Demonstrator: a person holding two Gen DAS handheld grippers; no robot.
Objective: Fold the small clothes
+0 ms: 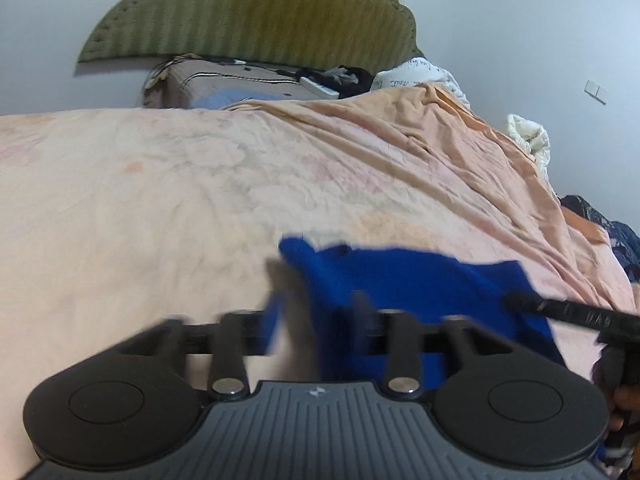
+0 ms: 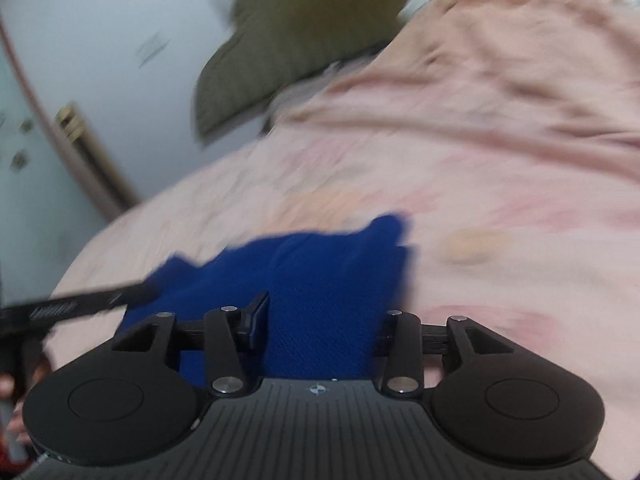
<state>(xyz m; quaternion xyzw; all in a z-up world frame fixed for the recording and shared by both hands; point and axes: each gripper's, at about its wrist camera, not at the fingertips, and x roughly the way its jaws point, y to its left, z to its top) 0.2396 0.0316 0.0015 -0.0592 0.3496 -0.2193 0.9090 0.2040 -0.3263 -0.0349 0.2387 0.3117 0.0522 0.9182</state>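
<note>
Cloth first: the small royal-blue knitted garment [image 1: 404, 280] is lying bunched on the peach-pink floral bed sheet [image 1: 160, 184], close in front of both of your tools, with one pointed corner sticking up at its far edge.

Your left gripper [image 1: 316, 300] is sitting over the garment's left end. Its fingers [image 1: 362, 304] are standing apart, and blue fabric is filling the space between them and running up to the right one. Motion blur is smearing the left finger, so I cannot tell whether either pad is pressing on the cloth.

Your right gripper [image 2: 320, 320] is sitting over the same garment from the other side. Its fingers [image 2: 256, 320] are also standing apart, with a band of blue fabric [image 2: 320, 280] running between them toward the camera; the fabric is lying against the left finger, but whether it is pinched I cannot tell.

In each wrist view the other tool is showing as a dark bar reaching to the garment's edge. Beyond the cloth, an olive-green quilted headboard [image 1: 256, 12] is standing against the pale wall [image 1: 520, 32], and a white duvet [image 1: 528, 140] is bunching at the bed's right edge.
</note>
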